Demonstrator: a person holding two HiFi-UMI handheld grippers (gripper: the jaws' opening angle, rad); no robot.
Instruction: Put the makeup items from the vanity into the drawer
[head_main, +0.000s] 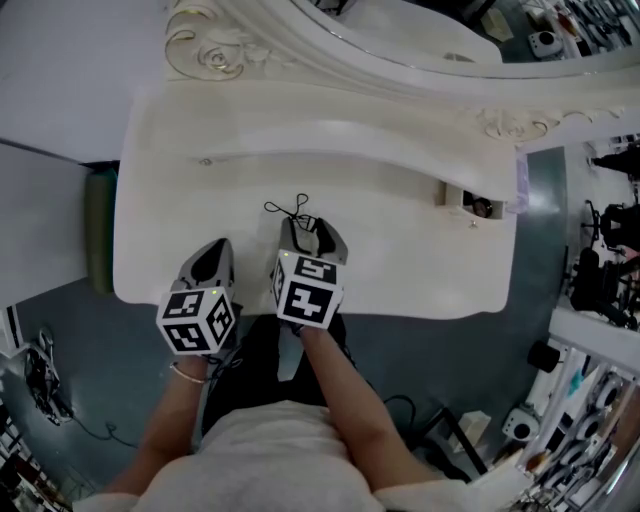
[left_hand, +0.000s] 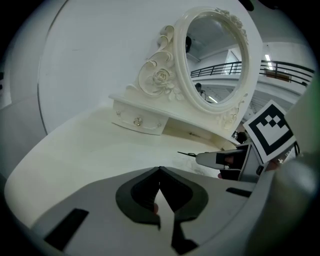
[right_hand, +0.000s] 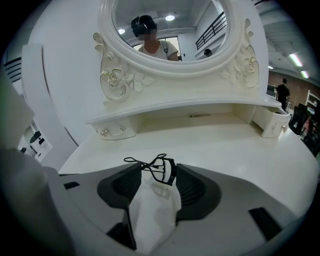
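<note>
A black eyelash curler (right_hand: 161, 171) lies on the white vanity top (head_main: 400, 270), its looped handles (head_main: 290, 210) pointing toward the mirror. My right gripper (head_main: 312, 238) is open; its curved head sits between the fingertips, close to the right pad, with the table showing through the gap. My left gripper (head_main: 214, 258) is shut and empty just left of it, near the front edge. In the left gripper view the left gripper's (left_hand: 160, 172) tips meet and the right gripper (left_hand: 225, 160) shows at the right. A small drawer (head_main: 468, 200) at the right end stands pulled out with a dark item inside.
An ornate oval mirror (head_main: 420, 45) stands at the back over a raised shelf (right_hand: 190, 107). A closed small drawer (right_hand: 112, 131) sits at the shelf's left end. A green stool (head_main: 98, 230) stands left of the vanity. Shelving and equipment crowd the floor at right.
</note>
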